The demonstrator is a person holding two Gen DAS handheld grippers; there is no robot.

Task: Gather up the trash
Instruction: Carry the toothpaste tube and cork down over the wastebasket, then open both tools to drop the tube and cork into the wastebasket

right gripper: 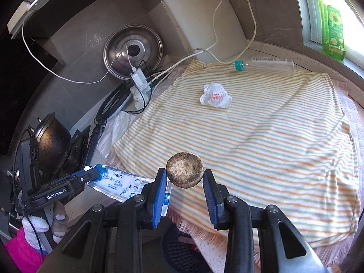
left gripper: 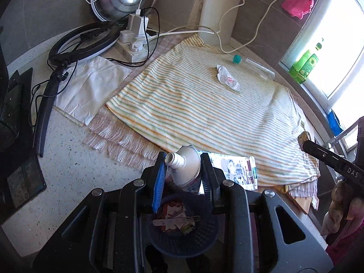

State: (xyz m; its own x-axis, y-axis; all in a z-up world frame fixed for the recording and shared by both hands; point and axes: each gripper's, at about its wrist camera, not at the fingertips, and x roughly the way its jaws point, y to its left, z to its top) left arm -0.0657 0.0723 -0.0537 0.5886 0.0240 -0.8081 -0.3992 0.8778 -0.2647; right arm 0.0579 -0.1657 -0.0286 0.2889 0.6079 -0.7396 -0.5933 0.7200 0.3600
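From the left wrist, the left claw (left gripper: 183, 170) is clamped on a toothpaste tube (left gripper: 185, 167), its open nozzle pointing up between the blue pads; directly below hangs a dark mesh basket (left gripper: 182, 238) already holding scraps; the striped towel (left gripper: 204, 111) covers the desk (left gripper: 68, 170), with a crumpled white wrapper (left gripper: 228, 78) and a clear bottle with a teal cap (left gripper: 254, 67) lying apart on its far part; at the right edge the right claw (left gripper: 306, 140) shows side-on with a brownish lump at its tip.

From the right wrist, the right claw (right gripper: 184, 174) grips a round brown mushroom (right gripper: 184, 173) between its pads, above the towel's (right gripper: 250, 147) near edge; at the left the left claw (right gripper: 93, 173) pinches the tube (right gripper: 120, 184) by its nozzle end, the printed body slanting towards the right claw; the wrapper (right gripper: 216, 95) sits mid-towel, the bottle (right gripper: 264, 64) at the far edge; the basket (right gripper: 182, 250) is partly seen below.
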